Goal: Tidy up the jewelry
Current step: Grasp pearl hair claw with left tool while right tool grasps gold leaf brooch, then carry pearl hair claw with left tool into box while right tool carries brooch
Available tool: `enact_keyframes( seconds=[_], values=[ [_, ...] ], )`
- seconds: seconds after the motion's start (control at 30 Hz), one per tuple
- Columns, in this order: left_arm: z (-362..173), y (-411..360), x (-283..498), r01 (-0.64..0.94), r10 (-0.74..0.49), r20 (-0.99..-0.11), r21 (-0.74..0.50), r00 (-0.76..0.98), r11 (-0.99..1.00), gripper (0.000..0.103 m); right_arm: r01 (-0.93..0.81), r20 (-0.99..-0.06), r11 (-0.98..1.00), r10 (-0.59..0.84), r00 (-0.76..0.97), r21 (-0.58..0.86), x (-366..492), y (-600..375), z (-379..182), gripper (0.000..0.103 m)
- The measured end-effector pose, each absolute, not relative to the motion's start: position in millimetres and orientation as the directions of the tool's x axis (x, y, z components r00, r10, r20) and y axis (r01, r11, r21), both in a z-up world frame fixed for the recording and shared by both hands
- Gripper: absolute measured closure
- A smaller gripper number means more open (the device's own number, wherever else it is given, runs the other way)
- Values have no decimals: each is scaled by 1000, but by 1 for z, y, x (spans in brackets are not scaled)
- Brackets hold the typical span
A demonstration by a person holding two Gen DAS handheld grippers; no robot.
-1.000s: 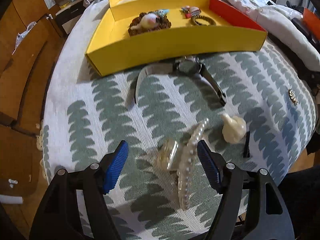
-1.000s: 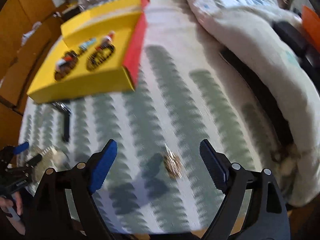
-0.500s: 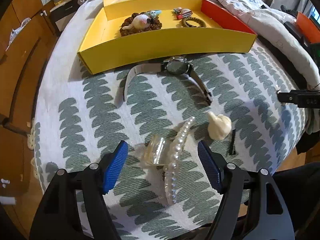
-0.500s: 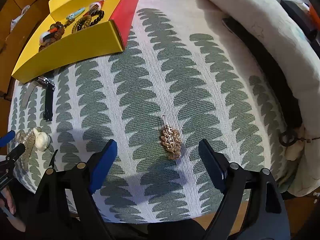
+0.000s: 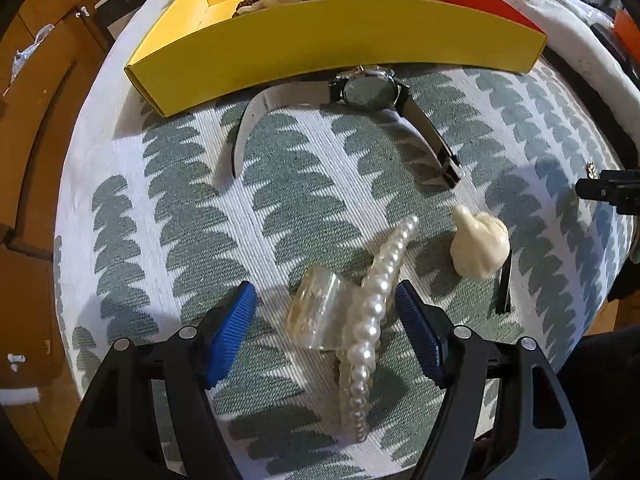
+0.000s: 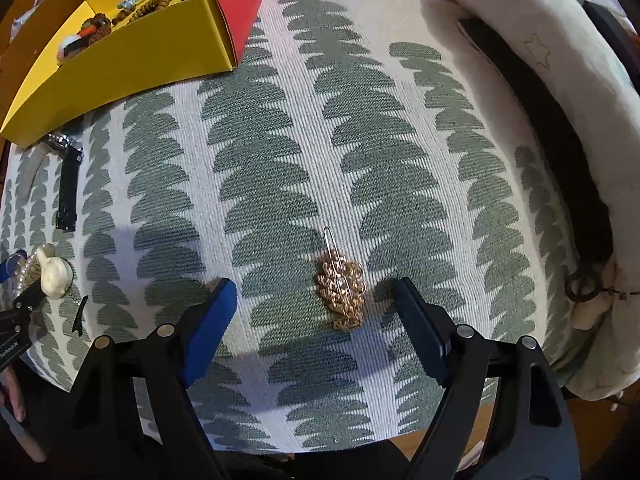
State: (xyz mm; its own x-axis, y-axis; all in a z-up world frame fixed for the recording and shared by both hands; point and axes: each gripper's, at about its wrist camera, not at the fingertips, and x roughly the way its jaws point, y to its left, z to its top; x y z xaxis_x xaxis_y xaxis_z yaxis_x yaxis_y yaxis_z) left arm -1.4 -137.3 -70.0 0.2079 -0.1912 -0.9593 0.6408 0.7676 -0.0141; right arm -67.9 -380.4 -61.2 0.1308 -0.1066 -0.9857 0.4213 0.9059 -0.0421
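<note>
My left gripper is open, low over the cloth, its blue pads on either side of a pearl hair claw clip with a clear body. A cream shell-shaped piece and a black hairpin lie to its right. A wristwatch lies in front of the yellow tray, which holds bracelets and small pieces. My right gripper is open, low around a gold leaf brooch. The tray also shows in the right wrist view.
The surface is a round table under a white cloth with green leaf print. A quilt and a dark strap lie at the right edge. Wooden furniture stands at the left.
Both grippers have come down and closer to the cloth. The left now brackets the pearl clip; the right now brackets the gold brooch. Both stay open.
</note>
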Motion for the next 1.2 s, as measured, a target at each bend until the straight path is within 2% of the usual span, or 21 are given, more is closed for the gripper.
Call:
enact_keyframes(
  seconds=[0.17,0.23,0.3,0.4,0.5,0.6,0.87,1.2],
  values=[
    [-74,-141,1,641,-190,-959,-10,212,767,31,412,-985,910,-103,137,-38,-58,-382,-65,23],
    [-75,-146,5,646,-184,-958,1,218,763,32,410,-983,911,-112,143,-44,-55,-385,-66,29],
    [-74,-146,2,646,-184,-958,1,219,763,35,415,-981,909,-119,150,-47,-56,-386,-63,46],
    [-72,-144,-5,642,-183,-958,1,220,766,42,428,-981,903,-125,150,-49,-60,-401,-64,61],
    [-66,-141,-9,642,-190,-958,-8,215,767,58,425,-979,903,-141,147,-67,-69,-401,-65,69],
    [-64,-140,-10,639,-198,-958,-19,209,769,59,416,-979,906,-150,141,-79,-71,-400,-68,78],
    [-54,-131,-3,610,-261,-950,-106,171,785,61,436,-976,898,-140,166,-54,-83,-398,-58,79],
    [-22,-118,-2,601,-348,-915,-164,203,782,63,422,-938,906,-120,325,31,-97,-394,-5,79]
  ],
)
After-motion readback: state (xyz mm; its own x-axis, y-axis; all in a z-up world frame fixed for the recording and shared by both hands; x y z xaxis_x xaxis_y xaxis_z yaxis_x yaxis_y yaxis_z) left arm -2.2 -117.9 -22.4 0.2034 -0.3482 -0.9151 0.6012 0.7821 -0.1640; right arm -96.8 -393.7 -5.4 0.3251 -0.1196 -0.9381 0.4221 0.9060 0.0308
